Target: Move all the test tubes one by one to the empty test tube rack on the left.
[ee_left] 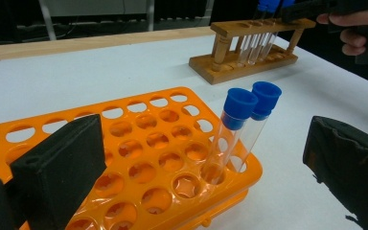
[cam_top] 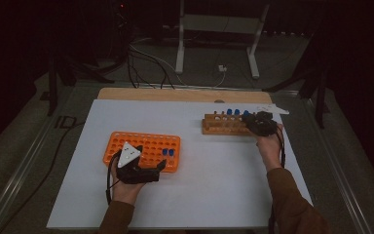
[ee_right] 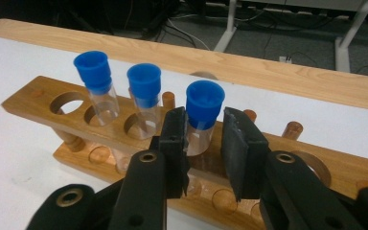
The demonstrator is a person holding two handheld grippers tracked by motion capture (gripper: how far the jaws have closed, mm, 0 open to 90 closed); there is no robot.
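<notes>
- The orange rack lies on the left half of the white table; two clear tubes with blue caps stand side by side in its near-right corner holes, the other holes empty.
- The left gripper sits at the rack's near edge in the person's left hand, with a grey three-cornered plate on top. Its jaws are spread wide — in the left gripper view one black jaw stands over the rack and the other over the bare table to the right, with nothing between them.
- The wooden rack stands far right on the table. In the right gripper view three blue-capped tubes rise from its top rail in a row: the left tube, the middle tube and the right tube.
- The right gripper, held in the right hand, is at the wooden rack's right end. Its jaws have drawn in on the right tube and stand on both sides of the glass just under the cap — the left pad touches it, the right pad is very close; I cannot tell whether it presses. The tube sits upright in its hole.
</notes>
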